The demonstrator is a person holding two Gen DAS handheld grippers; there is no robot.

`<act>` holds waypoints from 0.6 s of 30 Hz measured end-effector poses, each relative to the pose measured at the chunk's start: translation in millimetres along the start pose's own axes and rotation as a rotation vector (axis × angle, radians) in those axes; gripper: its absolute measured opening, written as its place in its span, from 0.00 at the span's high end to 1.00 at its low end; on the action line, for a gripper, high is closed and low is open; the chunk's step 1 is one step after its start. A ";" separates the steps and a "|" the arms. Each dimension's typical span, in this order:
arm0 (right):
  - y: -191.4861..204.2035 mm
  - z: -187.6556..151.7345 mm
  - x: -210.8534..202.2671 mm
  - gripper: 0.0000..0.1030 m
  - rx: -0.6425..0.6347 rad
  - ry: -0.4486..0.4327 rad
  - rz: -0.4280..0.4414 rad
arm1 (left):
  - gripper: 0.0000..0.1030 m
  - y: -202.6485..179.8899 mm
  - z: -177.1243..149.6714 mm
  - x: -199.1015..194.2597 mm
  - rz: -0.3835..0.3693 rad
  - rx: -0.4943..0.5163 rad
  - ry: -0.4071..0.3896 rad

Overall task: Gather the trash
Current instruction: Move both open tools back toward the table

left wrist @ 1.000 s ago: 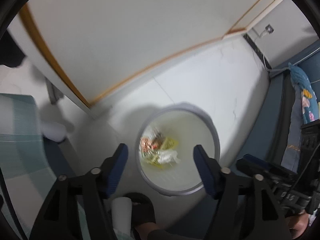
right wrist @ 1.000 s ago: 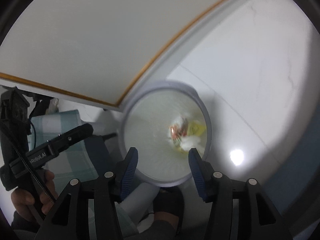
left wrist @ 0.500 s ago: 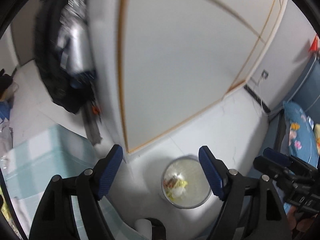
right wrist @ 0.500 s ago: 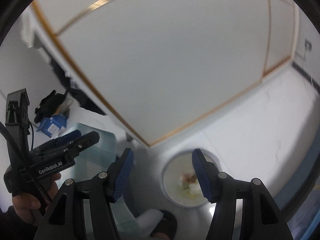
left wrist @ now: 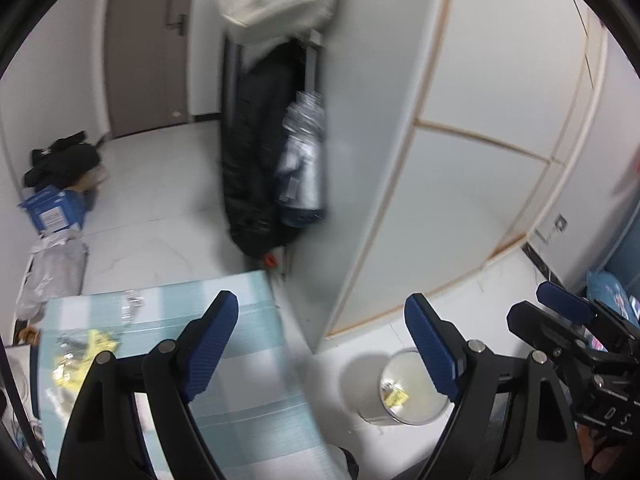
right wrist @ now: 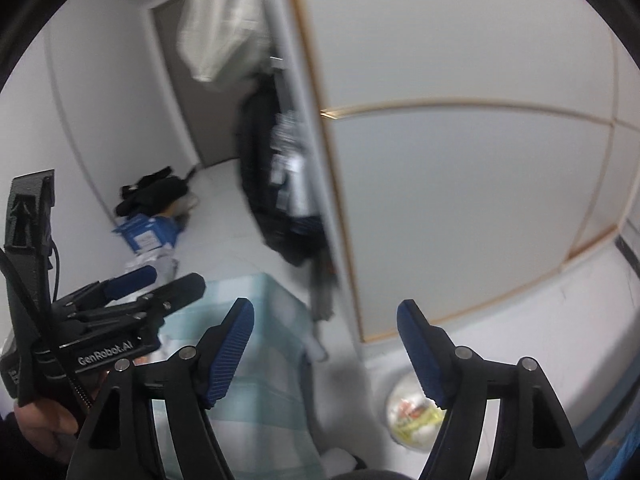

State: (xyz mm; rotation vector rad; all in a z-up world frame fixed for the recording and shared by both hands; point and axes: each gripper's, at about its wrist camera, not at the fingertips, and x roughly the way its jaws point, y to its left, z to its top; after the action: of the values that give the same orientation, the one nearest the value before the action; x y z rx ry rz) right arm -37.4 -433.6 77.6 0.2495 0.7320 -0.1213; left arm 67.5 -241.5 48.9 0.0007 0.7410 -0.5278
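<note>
1. Lettering reading "GenRobot.AI" runs in white along the black body of the left gripper (right wrist: 136, 284), seen from the right wrist camera; a hand (right wrist: 44, 428) grips it from below.
2. Two grippers are present, each with two blue ribbed pads. The left gripper (left wrist: 320, 344) has its jaws spreading apart, with nothing between them.
3. The right gripper (right wrist: 326, 344) also has its jaws widening, and the gap between them is empty.
4. One round white trash bin (left wrist: 404, 388) stands on the pale floor, down near the right pad of the left gripper in its own view. It holds a small heap of trash (left wrist: 394, 394): yellow, white and reddish wrappers, too small to count.
5. One table with a pale blue checked cloth (left wrist: 224, 392) sits to the left of the bin. A yellow wrapper (left wrist: 96, 342) and some clear plastic scraps lie on its far left part.
6. One blue cardboard box (left wrist: 54, 210) with a white label, its writing too blurred to read, rests on the floor by the far wall, beside a pile of black clothing (left wrist: 64, 160).
7. One grey wardrobe (left wrist: 460, 160) with thin wooden trim stands behind the bin.
</note>
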 end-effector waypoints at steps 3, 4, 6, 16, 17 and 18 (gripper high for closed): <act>36.8 2.6 -8.4 0.24 -0.059 -0.038 0.045 | 0.19 20.9 3.4 -25.0 0.041 -0.021 -0.040; 47.0 2.3 -11.1 0.23 -0.076 -0.052 0.059 | 0.19 25.3 3.3 -33.0 0.052 -0.029 -0.056; 62.3 1.1 -15.3 0.21 -0.103 -0.069 0.079 | 0.17 44.6 3.7 -52.1 0.075 -0.064 -0.097; 168.0 -16.0 -14.2 0.14 -0.199 -0.137 0.270 | 0.11 107.4 -6.7 -109.9 0.279 -0.166 -0.238; 173.9 -17.8 -11.5 0.14 -0.201 -0.133 0.282 | 0.11 115.0 -9.7 -113.8 0.308 -0.174 -0.244; 181.8 -19.2 -5.6 0.14 -0.199 -0.130 0.295 | 0.11 121.1 -12.8 -116.9 0.322 -0.183 -0.247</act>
State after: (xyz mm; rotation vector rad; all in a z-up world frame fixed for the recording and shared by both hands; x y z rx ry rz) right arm -18.3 -253.3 100.8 0.1552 0.5668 0.2133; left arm 43.0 -80.3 92.6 -0.1124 0.5311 -0.1476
